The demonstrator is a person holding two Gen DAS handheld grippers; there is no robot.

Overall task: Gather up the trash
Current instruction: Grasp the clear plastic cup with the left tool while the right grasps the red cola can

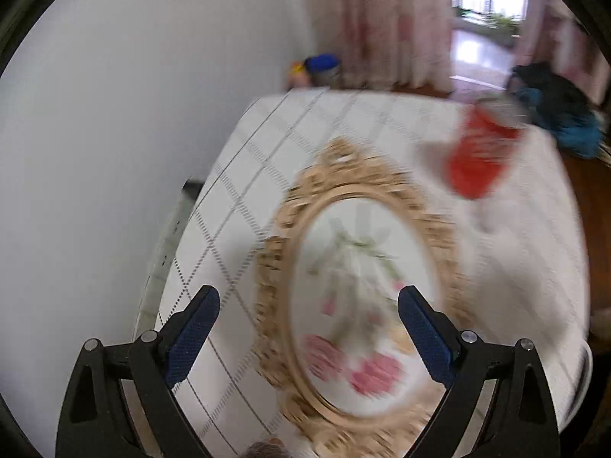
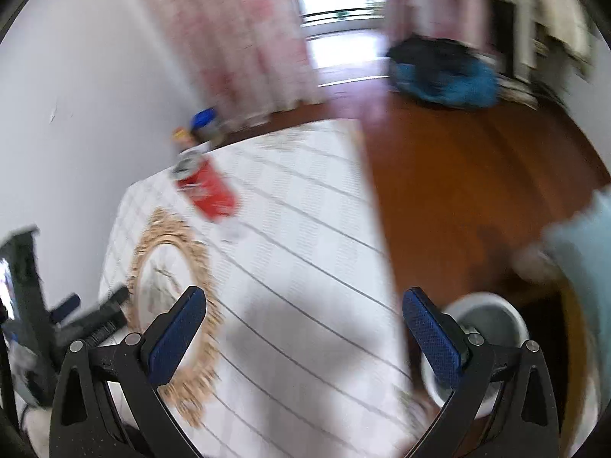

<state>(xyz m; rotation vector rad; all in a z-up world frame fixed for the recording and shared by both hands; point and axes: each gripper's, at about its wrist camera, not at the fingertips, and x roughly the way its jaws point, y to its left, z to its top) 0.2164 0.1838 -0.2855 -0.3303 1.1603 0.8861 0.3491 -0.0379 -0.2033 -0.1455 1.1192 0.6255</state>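
Note:
A red drink can (image 1: 481,152) stands on the white checked tablecloth (image 1: 267,145), blurred by motion; it also shows in the right wrist view (image 2: 208,187) at the far left of the table. My left gripper (image 1: 309,305) is open and empty above an oval gold-framed mirror (image 1: 359,297). My right gripper (image 2: 305,305) is open and empty above the table's near right part, well short of the can. A grey-white bin (image 2: 492,328) stands on the floor at the table's right edge.
The gold-framed mirror (image 2: 172,305) lies on the table's left side. The other gripper (image 2: 76,324) shows at the left. A white wall (image 1: 114,114) runs along the table. A dark blue bag (image 2: 443,72) and a blue-lidded jar (image 2: 206,122) sit on the wooden floor.

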